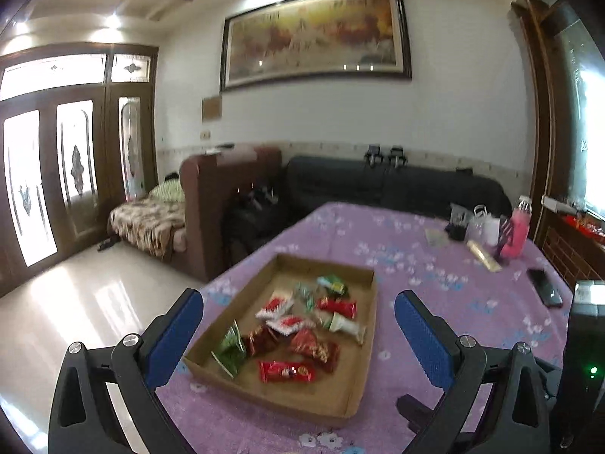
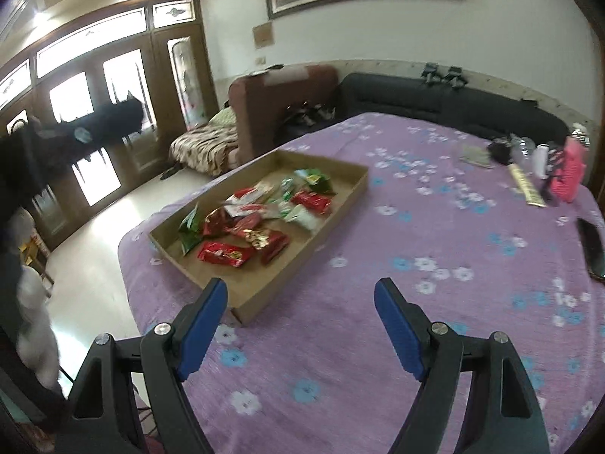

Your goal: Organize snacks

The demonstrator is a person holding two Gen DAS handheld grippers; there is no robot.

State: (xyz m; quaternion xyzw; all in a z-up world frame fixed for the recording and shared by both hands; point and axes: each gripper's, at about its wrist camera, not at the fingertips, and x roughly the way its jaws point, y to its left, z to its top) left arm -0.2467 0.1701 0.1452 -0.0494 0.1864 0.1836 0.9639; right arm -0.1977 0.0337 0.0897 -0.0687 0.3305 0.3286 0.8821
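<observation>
red, green, seemingly white snack packets [image 1: 298,325] jumbled in cardboard tray [image 1: 353,397].

A wide framed painting [image 1: 315,36] hangs on the white wall above a dark sofa [image 1: 393,185]; left of it, bright glass doors [image 1: 49,174].

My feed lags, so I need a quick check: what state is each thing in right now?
left hand-held gripper: open, holding nothing
right hand-held gripper: open, holding nothing
cardboard tray: flat on the table, uncovered
snack packets: loose, jumbled inside the tray
phone: lying flat, screen dark
</observation>
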